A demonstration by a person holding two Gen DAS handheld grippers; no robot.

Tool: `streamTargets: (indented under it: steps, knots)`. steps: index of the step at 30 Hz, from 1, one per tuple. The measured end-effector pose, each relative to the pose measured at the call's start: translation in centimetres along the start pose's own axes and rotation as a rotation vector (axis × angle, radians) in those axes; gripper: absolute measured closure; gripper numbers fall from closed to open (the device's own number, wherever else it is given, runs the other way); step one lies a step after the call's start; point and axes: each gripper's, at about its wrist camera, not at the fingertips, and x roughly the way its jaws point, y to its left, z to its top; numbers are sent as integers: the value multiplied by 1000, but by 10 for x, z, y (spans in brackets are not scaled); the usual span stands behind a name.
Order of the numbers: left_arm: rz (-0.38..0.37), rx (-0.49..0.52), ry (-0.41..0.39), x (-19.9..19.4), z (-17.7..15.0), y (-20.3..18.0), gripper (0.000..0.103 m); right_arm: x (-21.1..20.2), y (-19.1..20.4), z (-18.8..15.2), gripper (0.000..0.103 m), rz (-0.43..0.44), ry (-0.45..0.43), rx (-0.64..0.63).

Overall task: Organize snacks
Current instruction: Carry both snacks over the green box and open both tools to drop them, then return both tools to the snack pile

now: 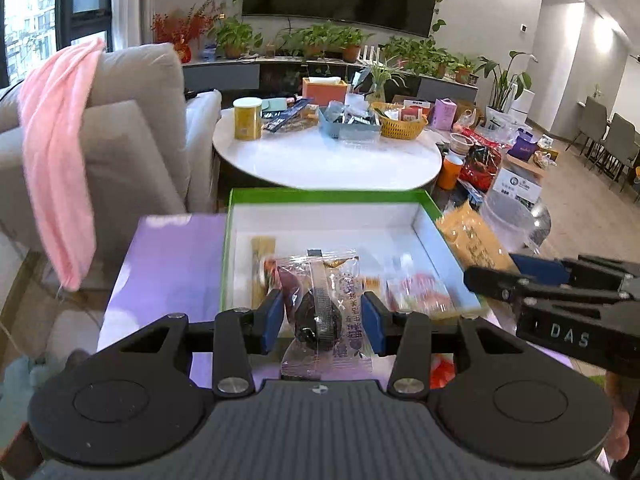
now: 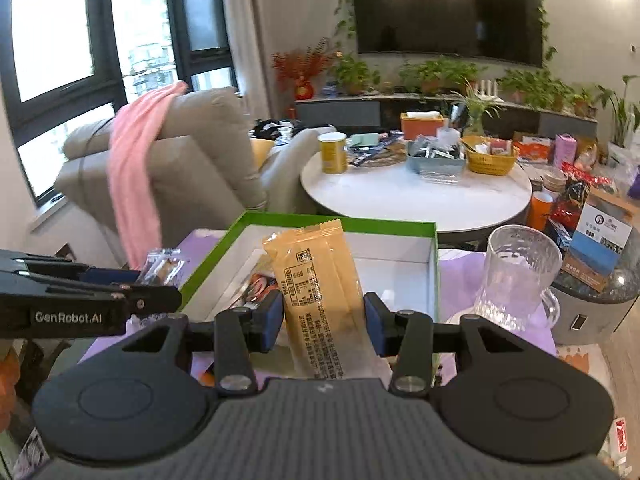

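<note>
My left gripper [image 1: 323,320] is shut on a clear-wrapped dark plum snack [image 1: 320,312] and holds it over the near edge of the green-rimmed white box [image 1: 328,196]. Several snack packets [image 1: 416,290] lie inside the box. My right gripper [image 2: 324,322] is shut on a long yellow snack bar packet [image 2: 316,280], which stands upright over the box [image 2: 340,222]. In the left wrist view the right gripper [image 1: 560,300] shows at the right with the yellow packet [image 1: 472,240]. In the right wrist view the left gripper [image 2: 80,300] shows at the left with the plum packet [image 2: 162,266].
The box sits on a purple cloth [image 1: 168,264]. A clear glass mug [image 2: 516,276] stands right of the box. Behind is a round white table [image 2: 416,196] with a yellow can [image 2: 333,152], a blue tray [image 2: 436,160] and a yellow basket [image 2: 490,160]. A sofa with a pink towel [image 2: 136,168] is at the left.
</note>
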Motion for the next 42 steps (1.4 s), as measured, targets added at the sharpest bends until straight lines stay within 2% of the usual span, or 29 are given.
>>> streamTargets:
  steps: [5, 11, 13, 15, 16, 19, 29, 36, 42]
  knots:
    - [1, -4, 20, 47, 20, 5, 63, 34, -17, 5, 58, -10, 30, 47]
    - [11, -14, 67, 99, 21, 16, 62, 72, -28, 8, 58, -27, 71, 87]
    - [15, -8, 62, 109, 19, 17, 61, 82, -29, 7, 58, -33, 89, 91]
    - [27, 20, 49, 114, 15, 17, 55, 92, -29, 5, 55, -35, 121, 90]
    - [33, 37, 46, 116, 13, 16, 52, 94, -29, 3, 50, -36, 134, 93]
    - [40, 61, 58, 117, 11, 16, 52, 93, -29, 1, 49, -59, 128, 101]
    - [47, 44, 23, 70, 0, 28, 52, 45, -17, -4, 48, -59, 54, 98]
    - [18, 21, 26, 22, -33, 32, 52, 12, -10, -19, 48, -68, 50, 83]
    - [25, -7, 61, -3, -64, 37, 52, -16, 1, -39, 48, -56, 64, 73]
